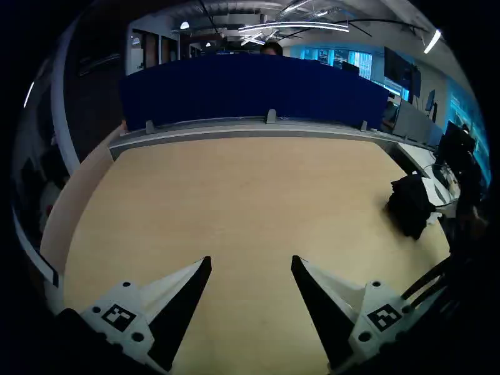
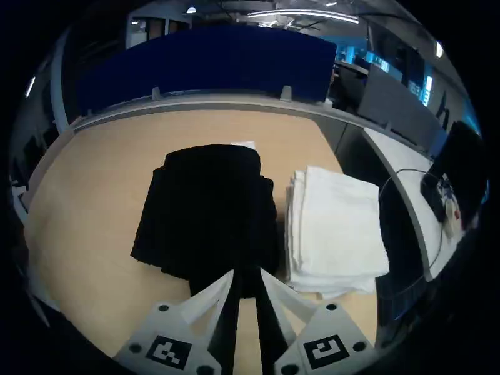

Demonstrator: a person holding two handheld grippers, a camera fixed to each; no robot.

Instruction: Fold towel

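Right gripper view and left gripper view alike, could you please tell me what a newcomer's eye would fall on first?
In the right gripper view, a black towel lies mid-desk beside a folded white towel stack on its right, and the right claw appears closed on the black towel's near edge. In the left gripper view, the left claw stands open above the wooden desk, with a blue partition behind.

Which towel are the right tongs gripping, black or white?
The black towel; the right tongs pinch its near edge. The white folded towel lies beside it, untouched.
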